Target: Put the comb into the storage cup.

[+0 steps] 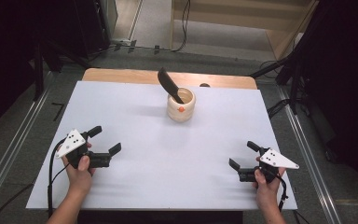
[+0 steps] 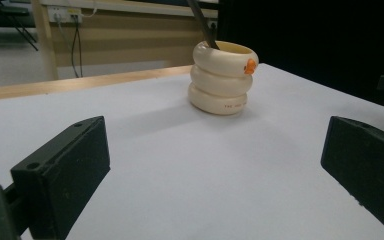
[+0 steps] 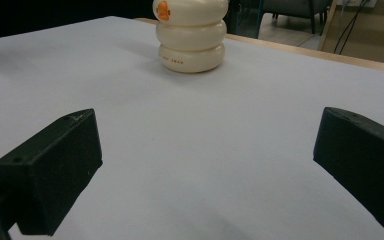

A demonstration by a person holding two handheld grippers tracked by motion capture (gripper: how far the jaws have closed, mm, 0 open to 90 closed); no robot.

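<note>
My left tongs (image 1: pixel 107 140) at 8 o'clock, my right tongs (image 1: pixel 244 155) at 4, both gaping wide, empty, glossy cream three-ringed holder (image 1: pixel 181 104) at 12 on matte white tabletop (image 1: pixel 177 158), dark flat utensil (image 1: pixel 169 84) leaning inside.

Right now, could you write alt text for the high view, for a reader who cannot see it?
A cream ringed holder with a dark utensil inside stands on a white table. Nearer, two hands hold open left tongs and right tongs, empty.
</note>
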